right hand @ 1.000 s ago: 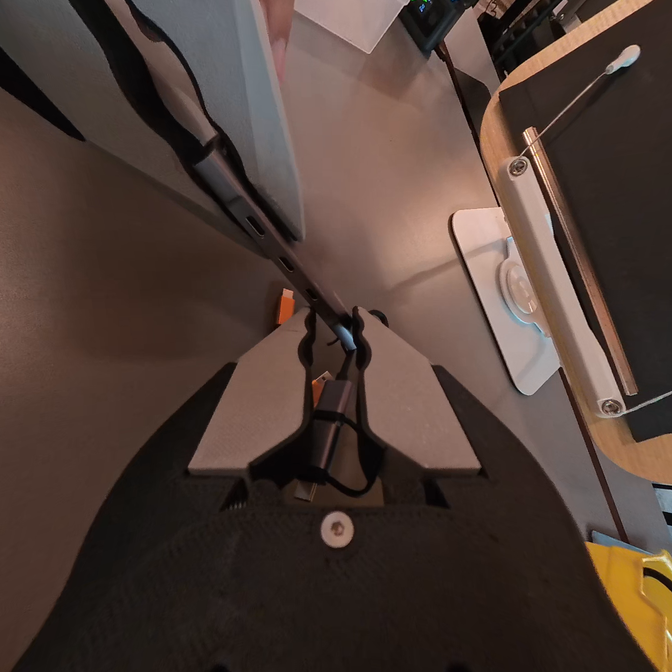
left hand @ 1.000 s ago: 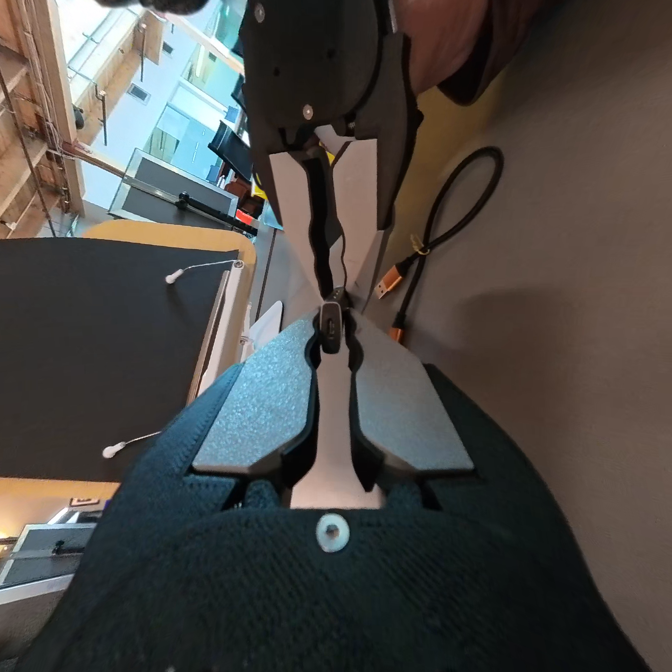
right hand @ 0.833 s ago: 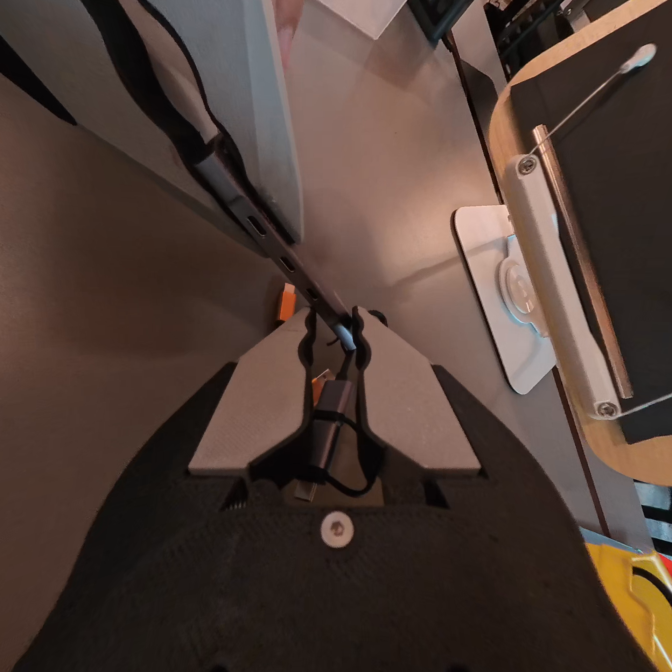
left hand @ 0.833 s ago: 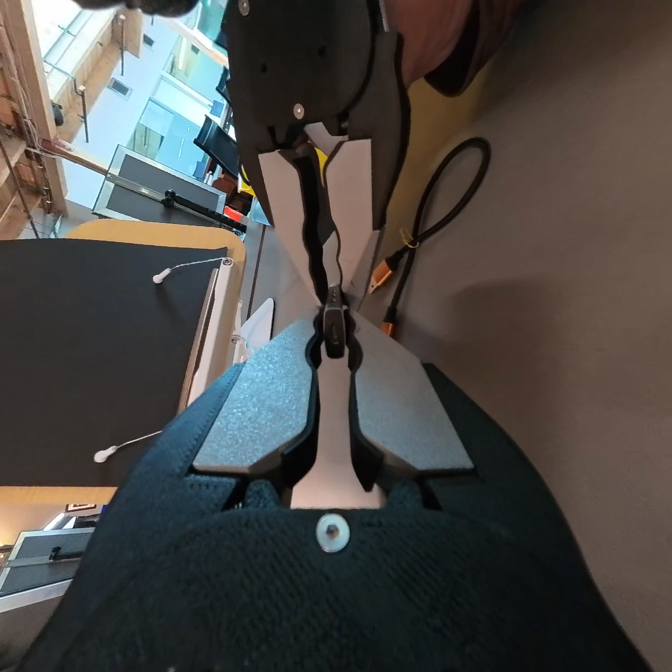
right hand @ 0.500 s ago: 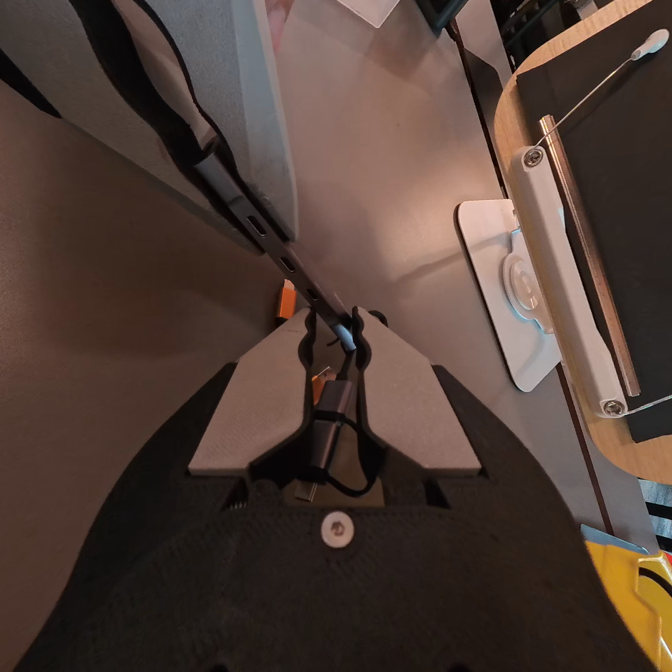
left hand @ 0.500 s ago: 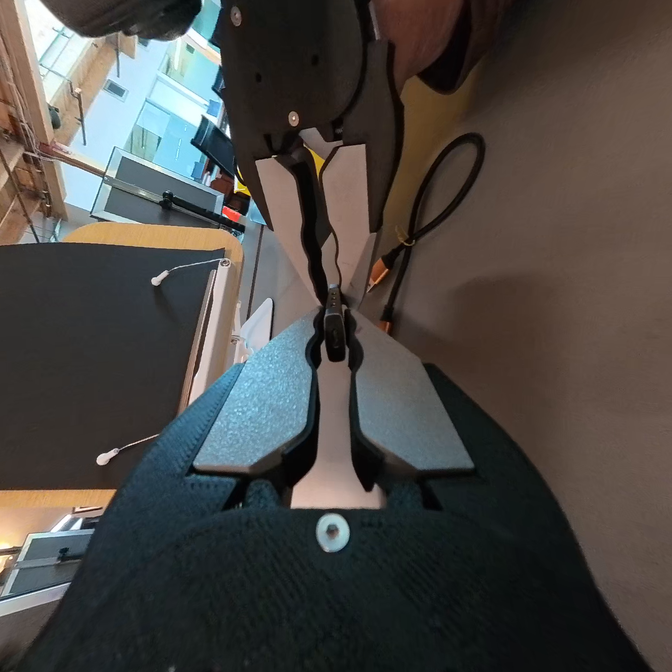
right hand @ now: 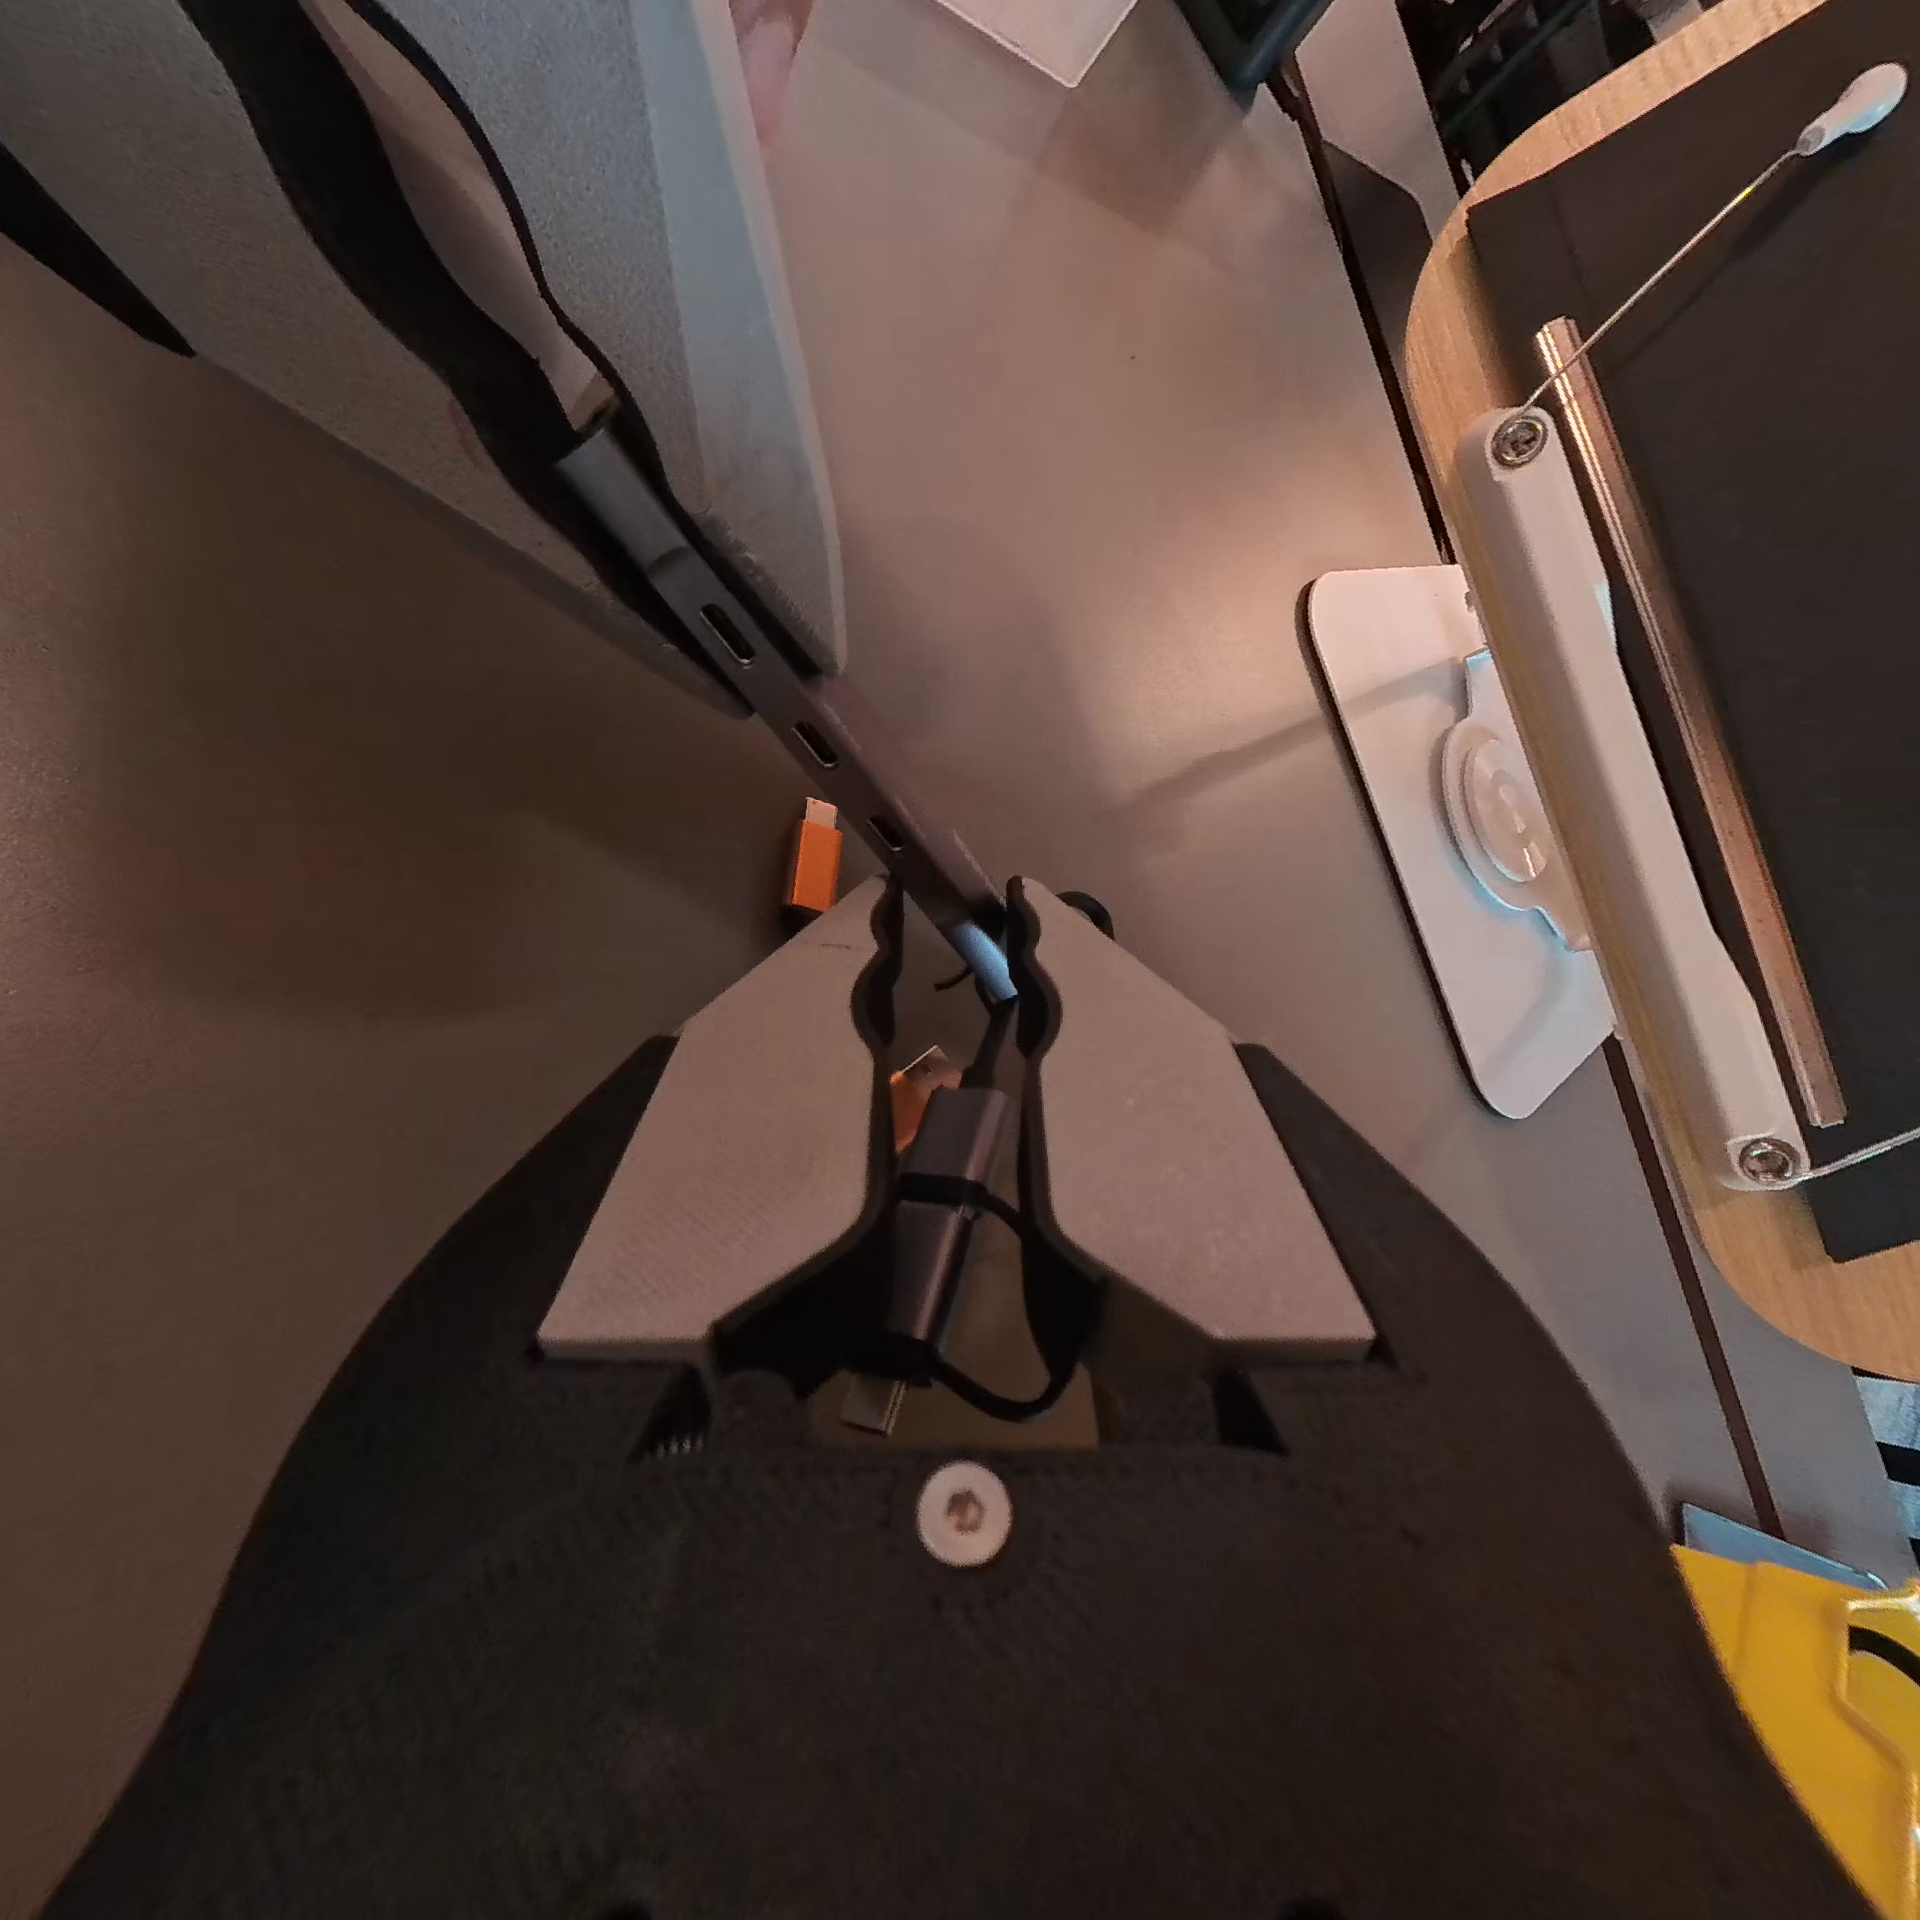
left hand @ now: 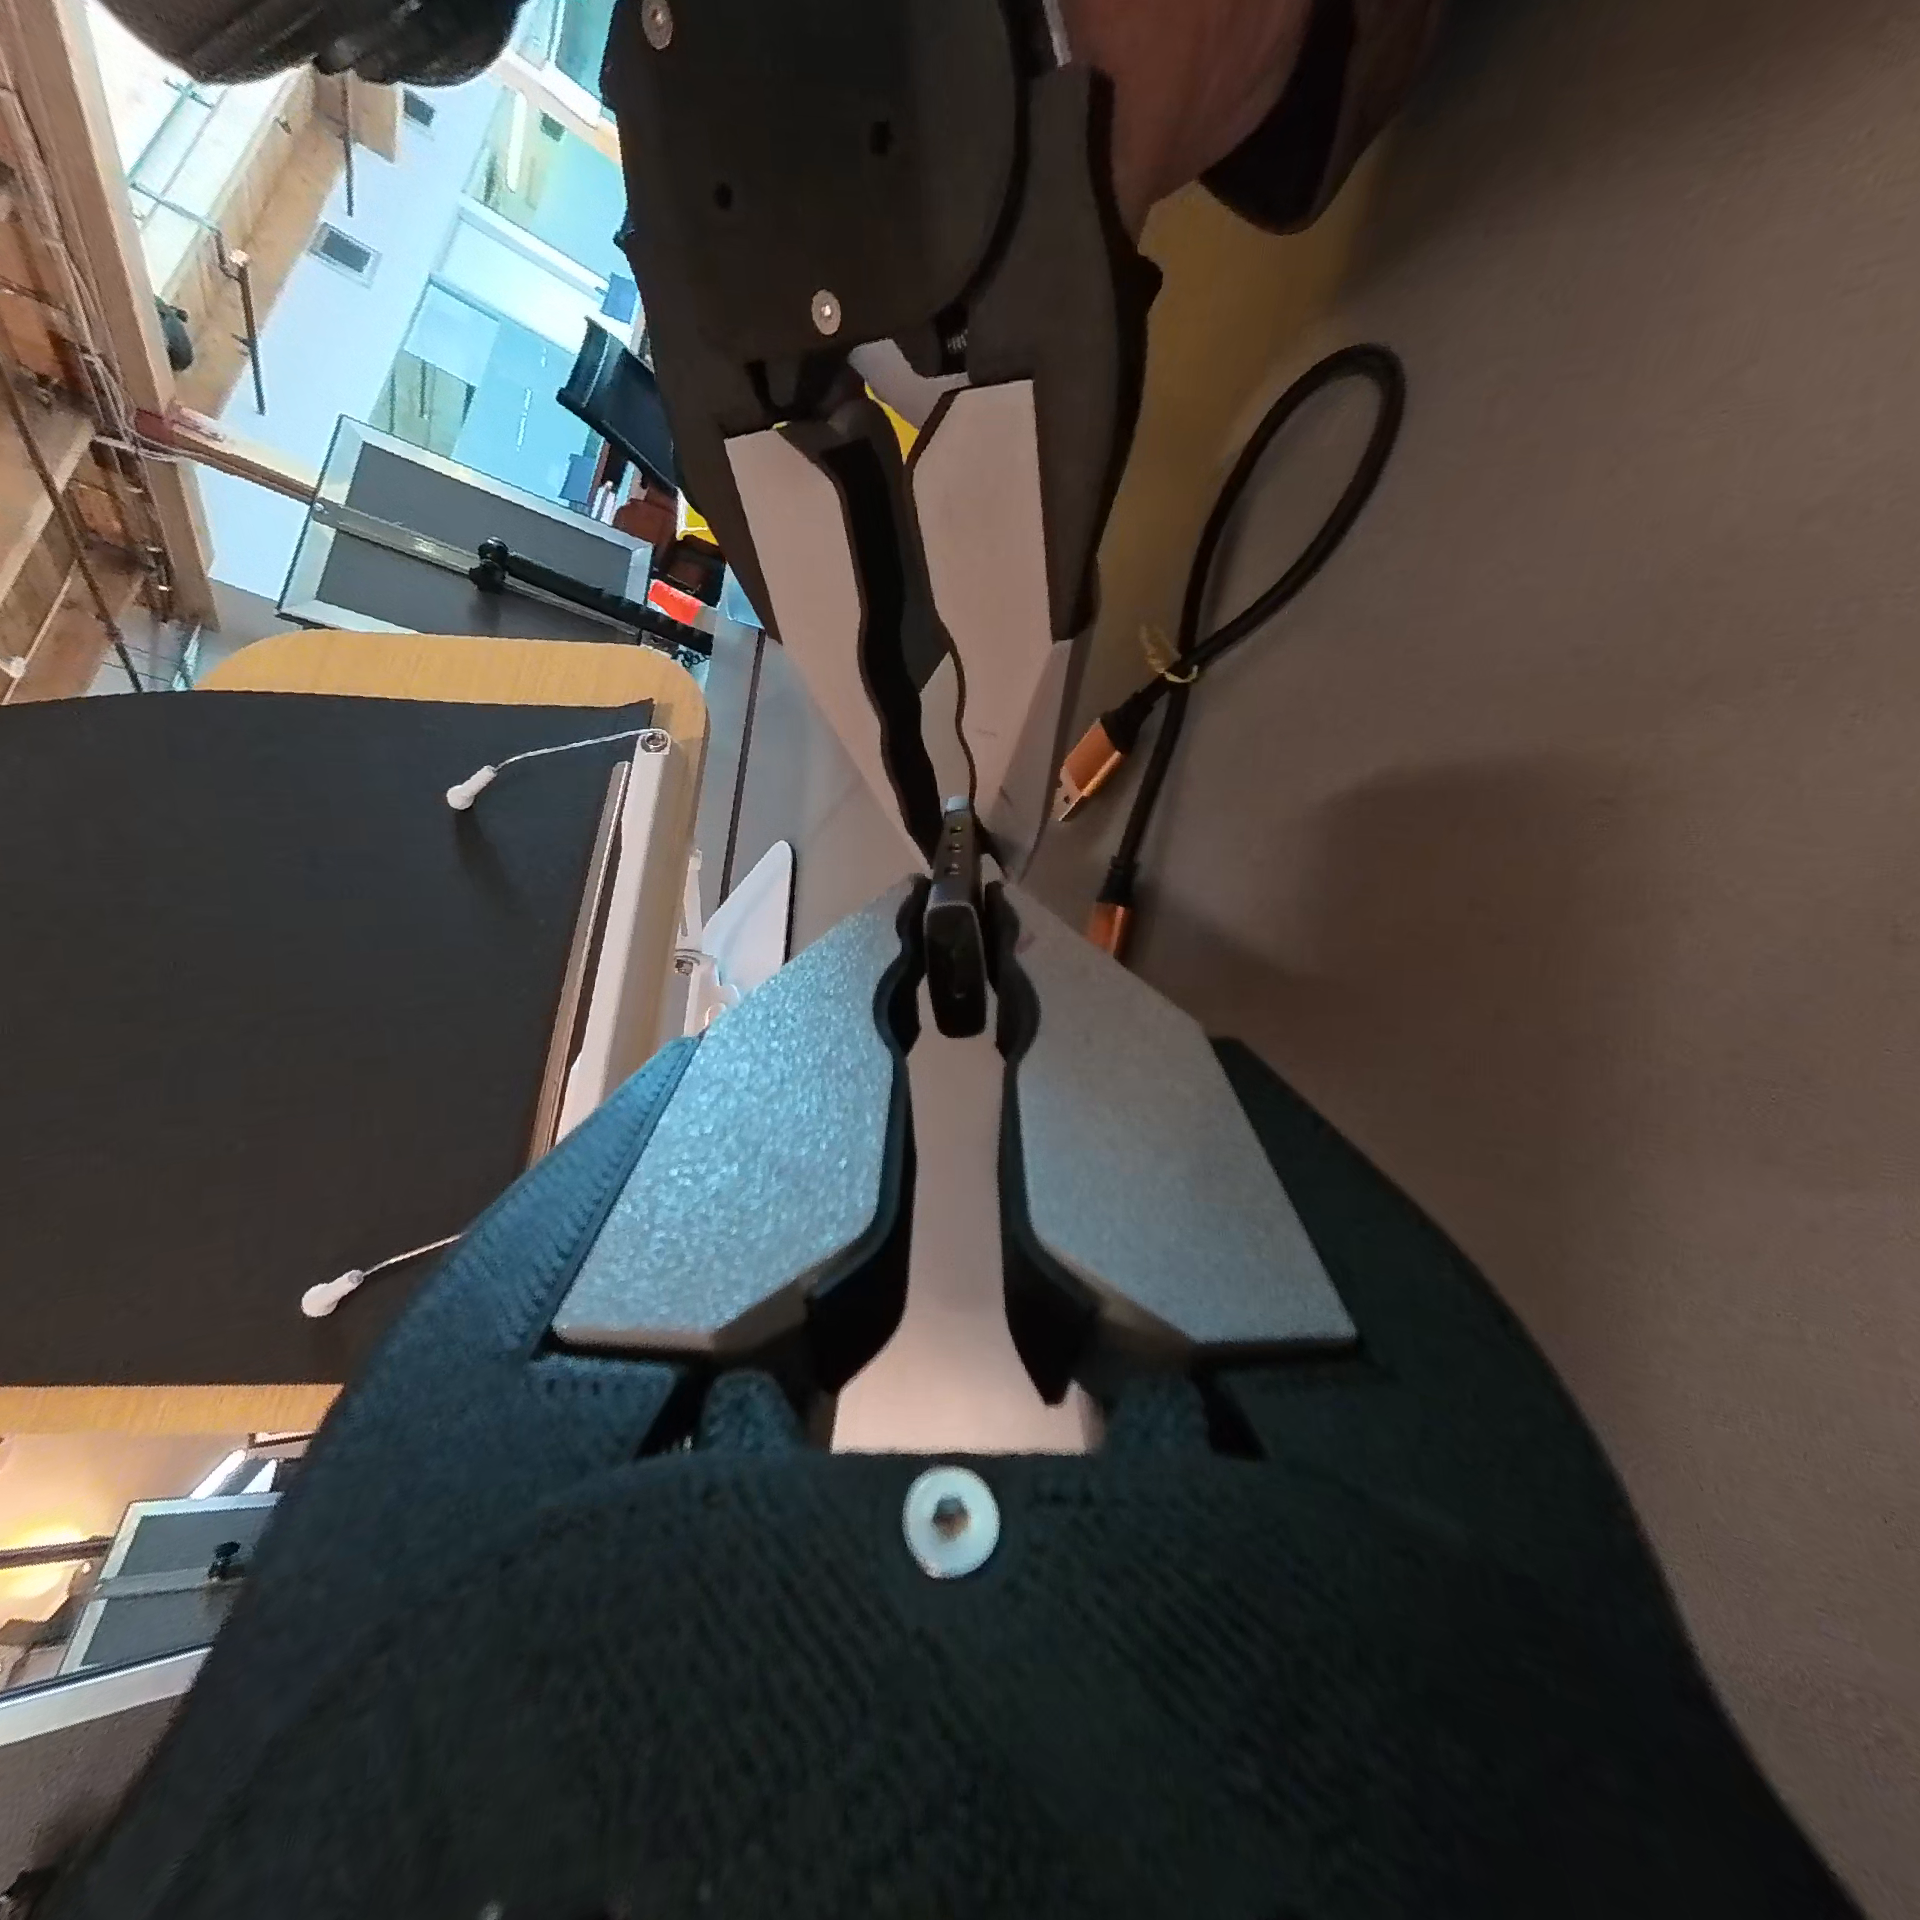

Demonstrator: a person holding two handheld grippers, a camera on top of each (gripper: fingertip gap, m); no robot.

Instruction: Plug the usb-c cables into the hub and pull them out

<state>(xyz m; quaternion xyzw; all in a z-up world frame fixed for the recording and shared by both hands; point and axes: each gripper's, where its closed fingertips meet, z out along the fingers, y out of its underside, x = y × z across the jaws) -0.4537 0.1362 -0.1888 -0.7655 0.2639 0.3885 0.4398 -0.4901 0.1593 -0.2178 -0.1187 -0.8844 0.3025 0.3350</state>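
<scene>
1. Since a second ago, both views shifted only slightly; the grips look unchanged.
2. Left hand-held gripper (left hand: 961,914) clenches the hub (right hand: 831,748).
3. Right hand-held gripper (right hand: 951,935) grips the hub's end; its own cable (right hand: 951,1195) hangs between the fingers.
4. Visible ports sit empty; the orange cable (left hand: 1226,634) lies on the worktop (left hand: 1610,935), so plugging appears undone.

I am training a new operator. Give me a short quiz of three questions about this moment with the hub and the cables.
1. True or false: the orange-tipped cable is plugged into the hub.
2. How many empty ports show on the hub's edge in the right wrist view? A two, B three, C five.
3. Fill in: the left gripper is shut on the ____.
Key: 1 false; 2 B; 3 hub.
</scene>
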